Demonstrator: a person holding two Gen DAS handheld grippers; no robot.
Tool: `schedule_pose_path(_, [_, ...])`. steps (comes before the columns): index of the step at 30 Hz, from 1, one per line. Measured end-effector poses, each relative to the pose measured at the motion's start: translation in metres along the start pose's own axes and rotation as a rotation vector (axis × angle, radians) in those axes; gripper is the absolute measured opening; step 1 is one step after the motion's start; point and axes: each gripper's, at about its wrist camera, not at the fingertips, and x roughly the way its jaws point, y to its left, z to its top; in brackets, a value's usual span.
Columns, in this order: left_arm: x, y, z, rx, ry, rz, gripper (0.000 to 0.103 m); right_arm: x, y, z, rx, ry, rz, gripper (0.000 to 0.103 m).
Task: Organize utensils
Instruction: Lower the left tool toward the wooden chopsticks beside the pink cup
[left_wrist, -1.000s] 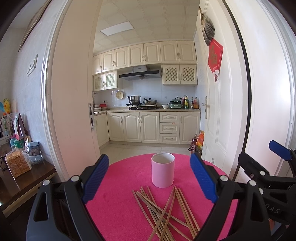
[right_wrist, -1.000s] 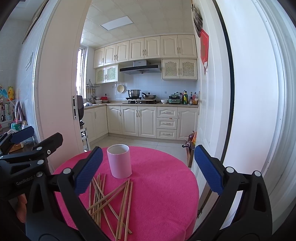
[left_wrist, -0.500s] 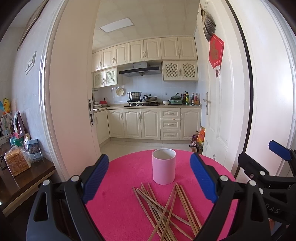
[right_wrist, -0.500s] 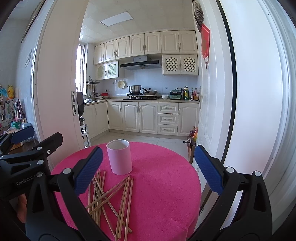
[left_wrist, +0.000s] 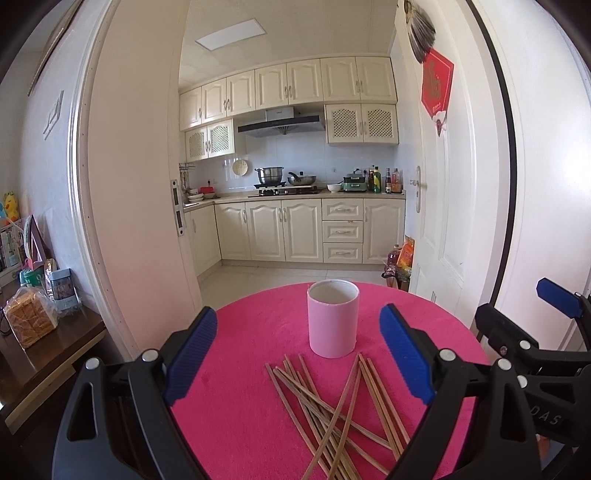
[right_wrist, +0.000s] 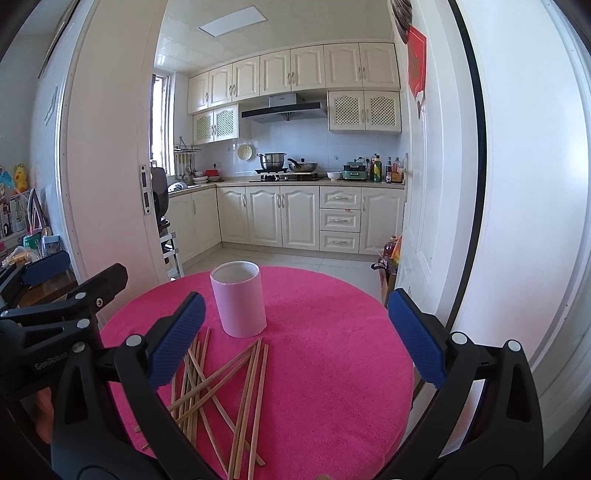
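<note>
Near ends of the chopsticks (left_wrist: 343, 413) cut off behind left hand-held gripper (left_wrist: 297, 354)

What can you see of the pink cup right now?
The cup is a plain pale-pink cylinder with a thin rim, a whitish inside and no handle, with a matte look. It stands upright, mouth open, on the pink tablecloth toward the far side of the round table. No chopsticks stand out of it; its bottom is hidden. The chopsticks lie scattered just in front, the nearest tips close to its base; contact is unclear. Neither tool touches it.
</note>
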Motion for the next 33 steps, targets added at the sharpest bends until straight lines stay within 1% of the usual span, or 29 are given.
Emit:
schedule_pose_path(11, [0.026, -0.003, -0.007, 0.012, 0.055, 0.016, 0.088, 0.030, -0.004, -0.006, 0.010, 0.064, 0.016, 0.097])
schedule_pose_path(17, [0.043, -0.005, -0.013, 0.024, 0.103, 0.025, 0.088, 0.044, -0.005, -0.013, 0.009, 0.111, 0.016, 0.097])
schedule_pose_path(28, [0.080, -0.006, -0.031, 0.029, 0.258, 0.006, 0.088, 0.084, -0.010, -0.029, 0.019, 0.260, 0.053, 0.097])
schedule_pose_path(33, [0.104, -0.005, -0.043, 0.024, 0.370, -0.045, 0.088, 0.102, -0.012, -0.038, 0.005, 0.339, 0.056, 0.097])
